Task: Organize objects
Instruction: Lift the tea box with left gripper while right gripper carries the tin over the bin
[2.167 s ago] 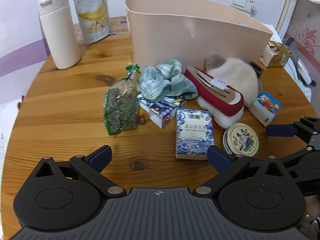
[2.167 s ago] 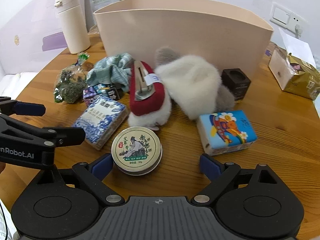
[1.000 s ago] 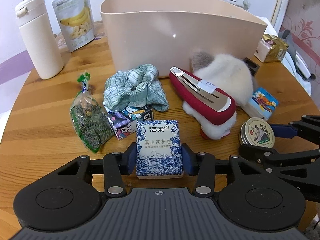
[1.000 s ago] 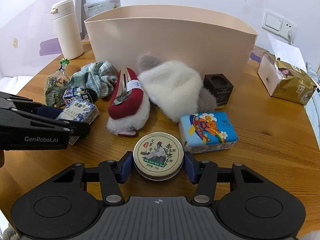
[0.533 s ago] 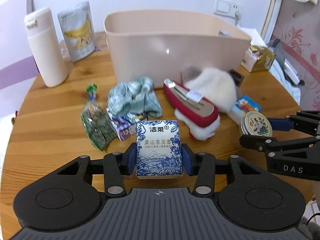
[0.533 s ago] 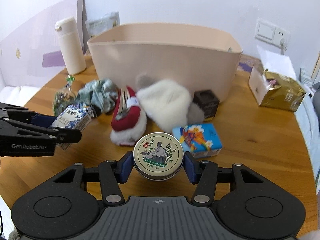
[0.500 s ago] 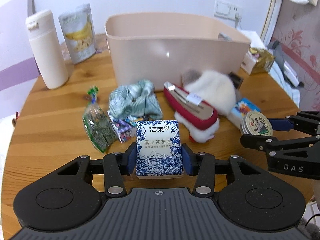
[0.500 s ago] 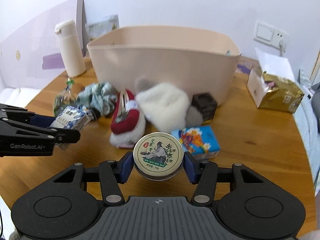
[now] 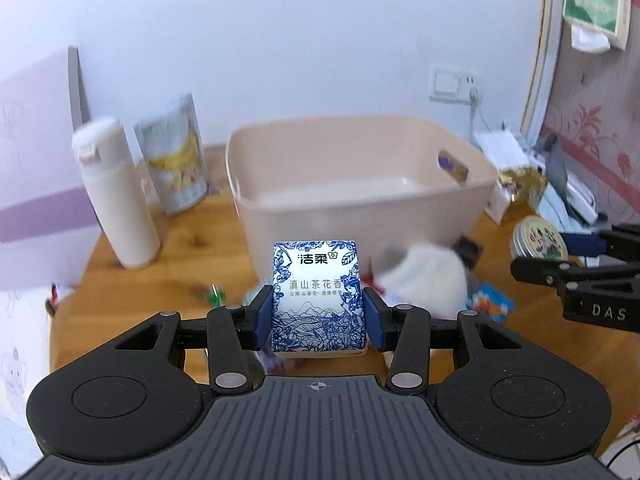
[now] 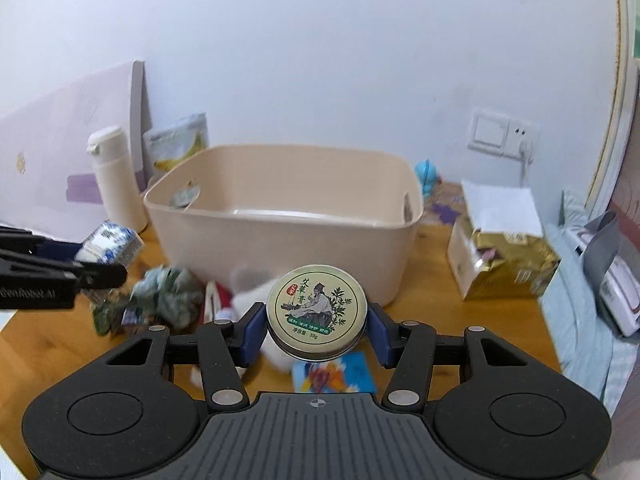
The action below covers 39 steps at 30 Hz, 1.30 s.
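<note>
A lived-in room of a home. A round wooden table (image 10: 432,296) stood against a white wall carrying a light switch and socket (image 10: 502,133) at 1 o'clock. On it sat a beige plastic tub (image 10: 280,220), a white flask (image 9: 114,196) and a banana-chip snack pouch (image 9: 174,160) at 10 o'clock. Floral wallpaper (image 9: 592,128) showed at 3 o'clock.

Bin (image 10: 280,236) mid-table (image 10: 436,300), flask (image 10: 116,176) and snack pouch (image 10: 178,144) to its left, gold box (image 10: 508,264) to its right, slipper (image 9: 424,280) in front.
</note>
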Each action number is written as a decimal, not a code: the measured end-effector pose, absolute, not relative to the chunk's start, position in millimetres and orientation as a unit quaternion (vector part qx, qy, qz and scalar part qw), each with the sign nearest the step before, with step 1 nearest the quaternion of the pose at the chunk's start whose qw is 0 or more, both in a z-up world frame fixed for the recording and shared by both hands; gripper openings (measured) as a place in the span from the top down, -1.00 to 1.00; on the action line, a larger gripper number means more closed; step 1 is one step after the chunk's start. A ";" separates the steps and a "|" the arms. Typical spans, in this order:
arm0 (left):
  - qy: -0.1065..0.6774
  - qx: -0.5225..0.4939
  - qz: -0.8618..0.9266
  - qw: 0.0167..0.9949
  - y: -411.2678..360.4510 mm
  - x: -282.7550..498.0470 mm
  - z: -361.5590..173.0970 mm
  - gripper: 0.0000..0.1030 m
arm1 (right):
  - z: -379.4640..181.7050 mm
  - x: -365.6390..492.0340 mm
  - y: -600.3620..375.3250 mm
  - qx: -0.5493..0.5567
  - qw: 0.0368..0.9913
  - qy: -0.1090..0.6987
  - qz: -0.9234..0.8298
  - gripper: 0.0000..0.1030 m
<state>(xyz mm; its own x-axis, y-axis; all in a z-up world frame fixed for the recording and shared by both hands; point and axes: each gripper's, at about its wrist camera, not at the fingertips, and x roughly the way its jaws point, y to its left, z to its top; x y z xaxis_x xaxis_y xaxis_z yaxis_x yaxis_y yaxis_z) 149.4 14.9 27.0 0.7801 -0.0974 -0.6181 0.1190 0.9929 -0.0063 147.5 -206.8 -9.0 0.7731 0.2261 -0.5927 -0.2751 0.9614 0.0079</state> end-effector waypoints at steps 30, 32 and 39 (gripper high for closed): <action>0.356 0.040 -0.036 0.933 -6.2 325.9 33.2 0.09 | 27.2 259.9 -196.8 -0.059 0.953 0.275 0.116 0.01; 0.372 0.034 -0.035 0.927 -6.3 336.5 25.6 0.09 | 24.0 272.0 -193.7 -0.059 0.948 0.288 0.122 0.01; 0.424 0.050 -0.027 0.904 -9.7 370.7 -2.2 0.09 | 4.0 307.3 -182.3 -0.065 0.930 0.335 0.139 0.01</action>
